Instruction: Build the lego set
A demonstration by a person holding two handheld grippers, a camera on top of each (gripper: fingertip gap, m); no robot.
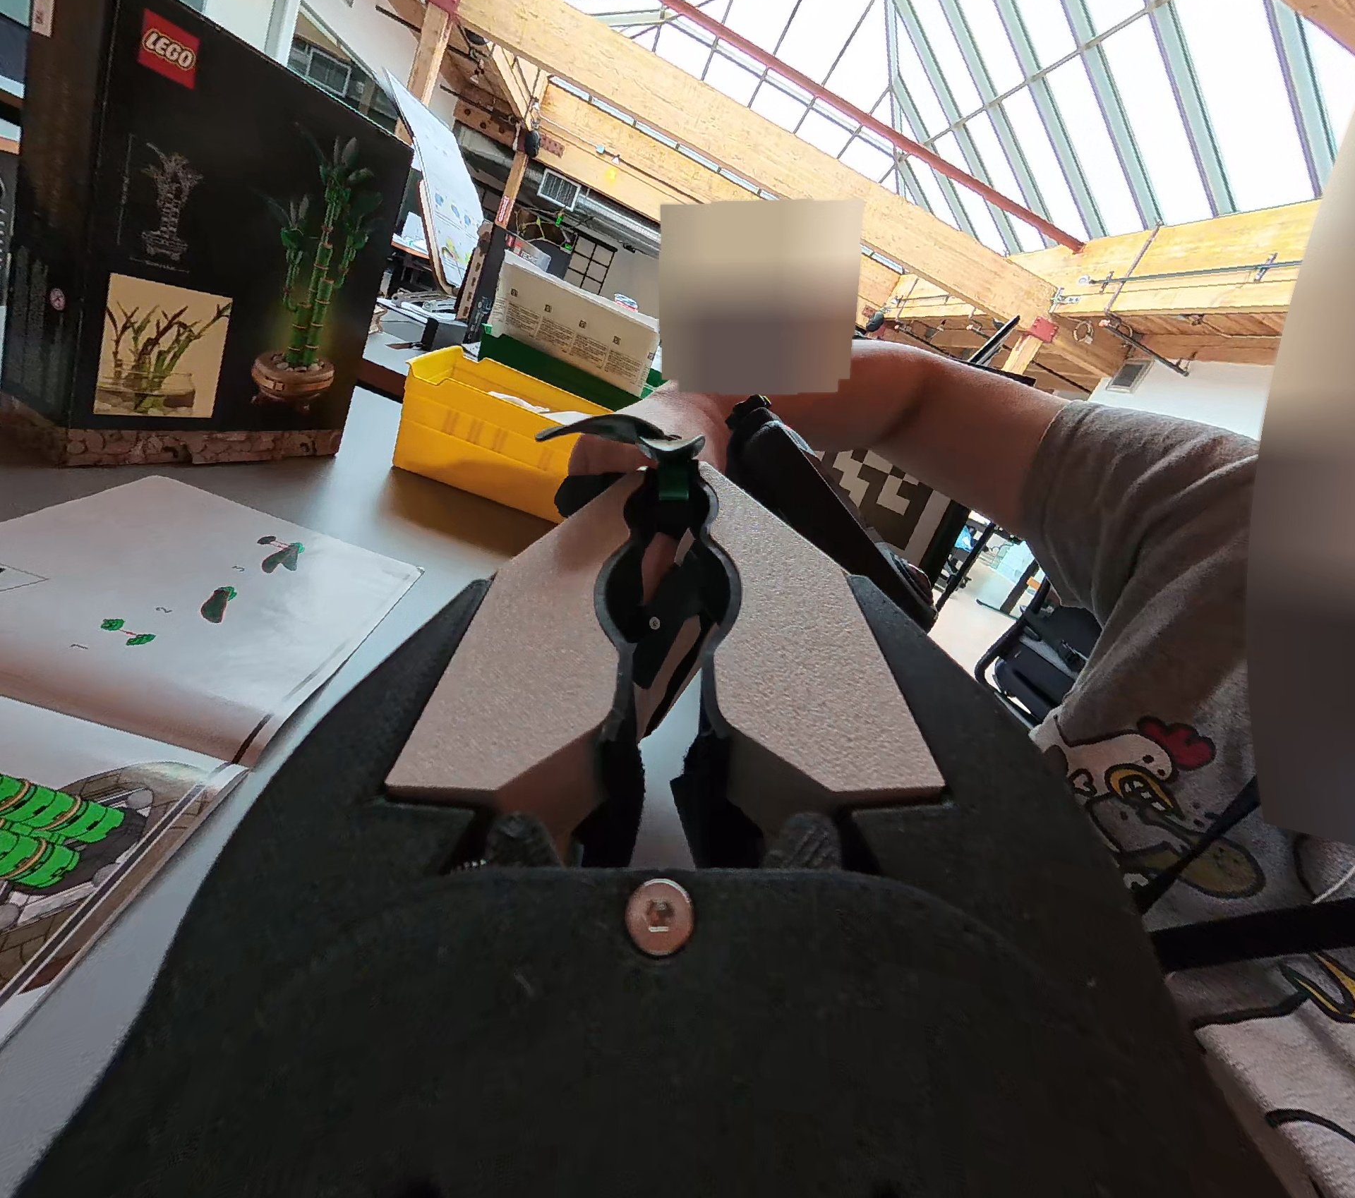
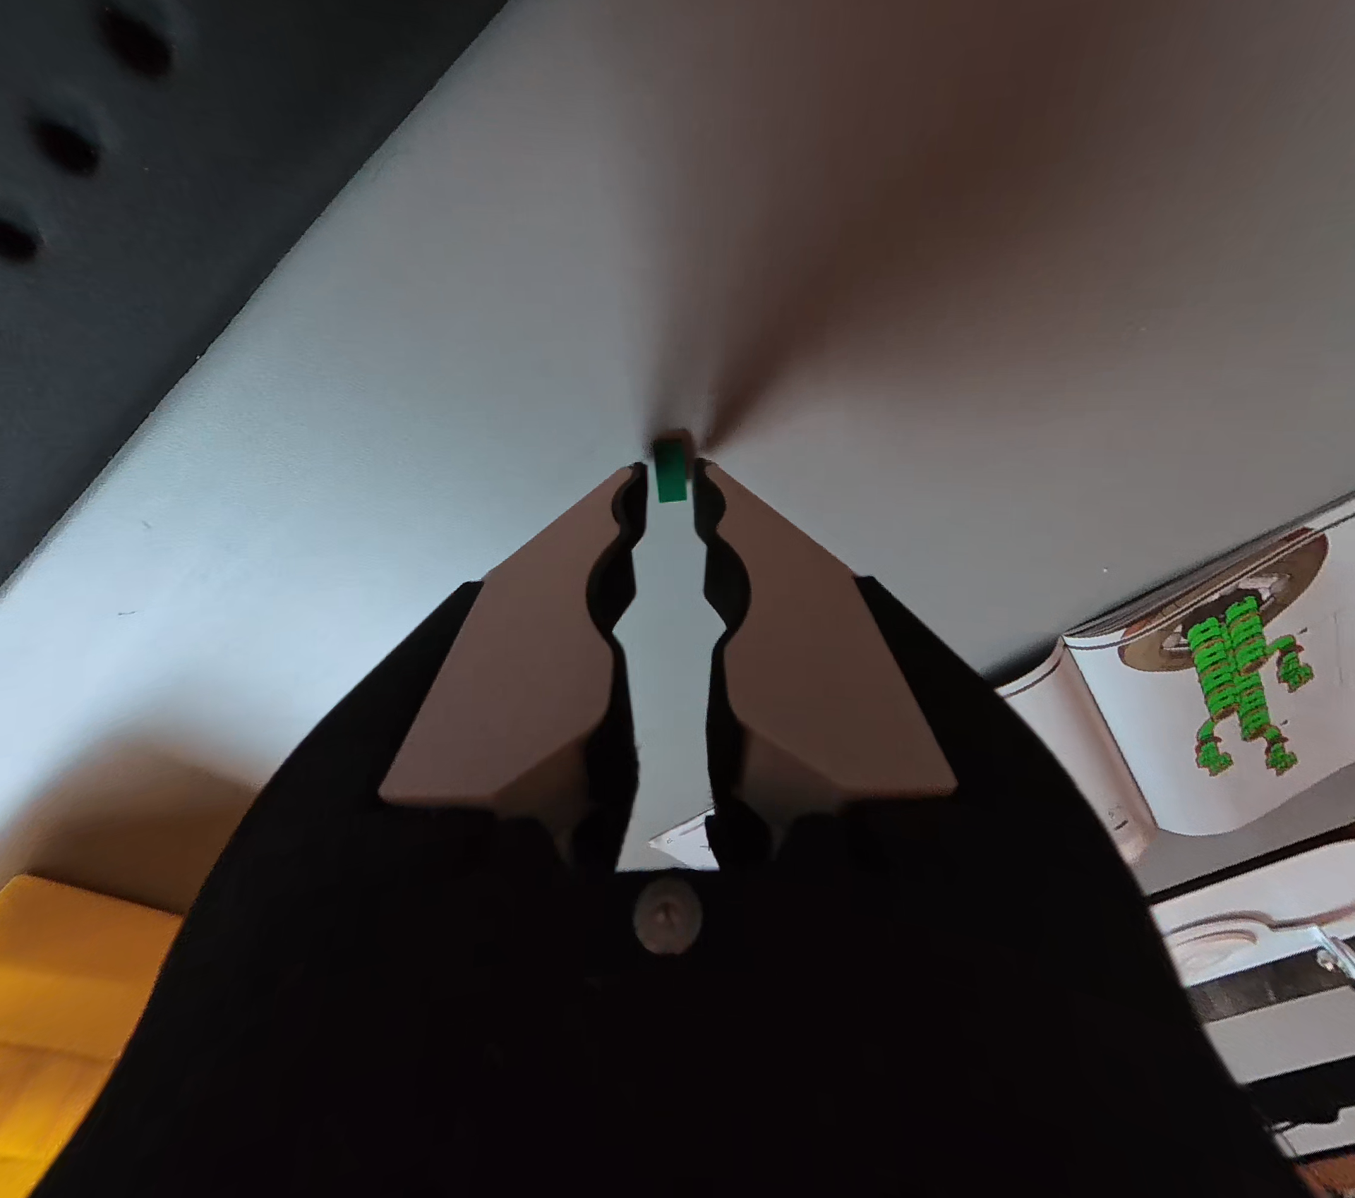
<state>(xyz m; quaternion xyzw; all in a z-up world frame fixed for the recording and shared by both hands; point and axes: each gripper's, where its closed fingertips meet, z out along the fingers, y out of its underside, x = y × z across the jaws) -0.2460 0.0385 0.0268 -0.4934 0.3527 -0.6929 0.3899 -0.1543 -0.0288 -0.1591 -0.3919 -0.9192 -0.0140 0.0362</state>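
The left gripper (image 1: 669,488), black with tan finger pads, is closed narrow on a small green Lego piece (image 1: 671,482) topped by dark curved leaf parts (image 1: 623,430), raised above the dark table (image 1: 330,488). The right gripper (image 2: 669,477) pinches a small green Lego piece (image 2: 670,480) at its tips, close to the table. An open white instruction booklet (image 1: 183,613) lies left, beside a yellow plastic bin (image 1: 476,437) and an upright black set box (image 1: 198,210).

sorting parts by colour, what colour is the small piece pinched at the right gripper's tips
Green. The small flat piece shows best in the right wrist view, between the right gripper's tips.
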